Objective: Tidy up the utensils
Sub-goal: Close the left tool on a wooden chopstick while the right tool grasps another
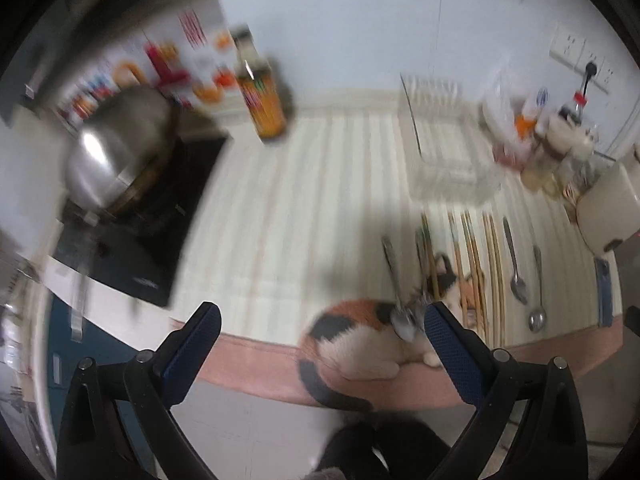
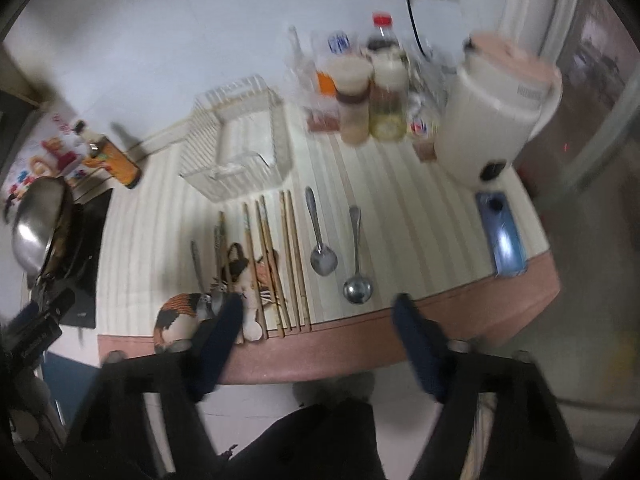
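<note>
Both the left gripper (image 1: 320, 332) and right gripper (image 2: 318, 320) hang released, grasping nothing. At 12 o'clock beyond the right one lie 2 steel spoons (image 2: 322, 240); wooden chopsticks (image 2: 294, 256) crowd closely, risking a snagged pick.

Cream stripes, pink edging, calico cat print

The tablecloth (image 2: 360, 184) has cream and white stripes with a pink border; its cat print (image 1: 352, 336) is orange, black and white. Chopsticks (image 2: 292, 264) are tan, spoons (image 2: 322, 240) silver, gripper pads (image 1: 452, 344) dark blue.
</note>
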`<state>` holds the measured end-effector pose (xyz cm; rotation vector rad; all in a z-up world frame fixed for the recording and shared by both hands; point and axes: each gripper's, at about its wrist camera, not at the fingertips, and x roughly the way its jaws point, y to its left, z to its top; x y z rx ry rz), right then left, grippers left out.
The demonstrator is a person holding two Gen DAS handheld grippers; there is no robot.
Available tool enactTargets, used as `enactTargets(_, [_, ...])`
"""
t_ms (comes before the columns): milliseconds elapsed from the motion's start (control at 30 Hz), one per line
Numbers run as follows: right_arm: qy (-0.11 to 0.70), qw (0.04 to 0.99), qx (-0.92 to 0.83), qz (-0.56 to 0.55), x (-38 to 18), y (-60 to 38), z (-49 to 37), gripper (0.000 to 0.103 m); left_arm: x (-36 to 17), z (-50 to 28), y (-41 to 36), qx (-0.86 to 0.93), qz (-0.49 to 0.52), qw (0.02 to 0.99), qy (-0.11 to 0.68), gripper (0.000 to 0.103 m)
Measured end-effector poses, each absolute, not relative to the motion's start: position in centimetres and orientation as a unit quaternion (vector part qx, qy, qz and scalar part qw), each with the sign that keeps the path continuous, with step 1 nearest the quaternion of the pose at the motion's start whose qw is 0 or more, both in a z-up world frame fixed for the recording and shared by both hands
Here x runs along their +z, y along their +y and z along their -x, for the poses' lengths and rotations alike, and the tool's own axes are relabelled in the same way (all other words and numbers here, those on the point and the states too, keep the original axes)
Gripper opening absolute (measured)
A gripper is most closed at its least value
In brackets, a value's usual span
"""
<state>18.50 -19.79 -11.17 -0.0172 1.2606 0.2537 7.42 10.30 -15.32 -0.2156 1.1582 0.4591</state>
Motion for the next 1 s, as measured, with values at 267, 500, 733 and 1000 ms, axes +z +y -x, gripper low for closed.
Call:
enactTargets(267, [0.655, 0.747, 0.114, -0.013, -20.9, -18.7, -21.6, 0.042, -23.2, -11.4, 9.2, 0.165, 0.157, 0.747, 0.625, 0.087])
enactTargets(500, [0.706, 0.694, 0.138, -0.013, -29.1, -15.0, -26.3, 0.041, -27.0, -16.2, 8.5, 0.160, 0.148, 0.717, 0.662, 0.058])
enactTargets(733, [0.713, 0.688, 0.133, 0.020, -34.1, -11.2, -30.6, 0.023, -29.0, -20.2, 8.3, 0.146, 0.161, 0.706, 0.674, 0.042])
enactTargets(1000, [0.708, 0.691, 0.131, 0.069, -34.4, -10.6, -31.3, 0.006, -32.0, -23.3, 5.6, 0.109, 0.175, 0.692, 0.692, 0.040])
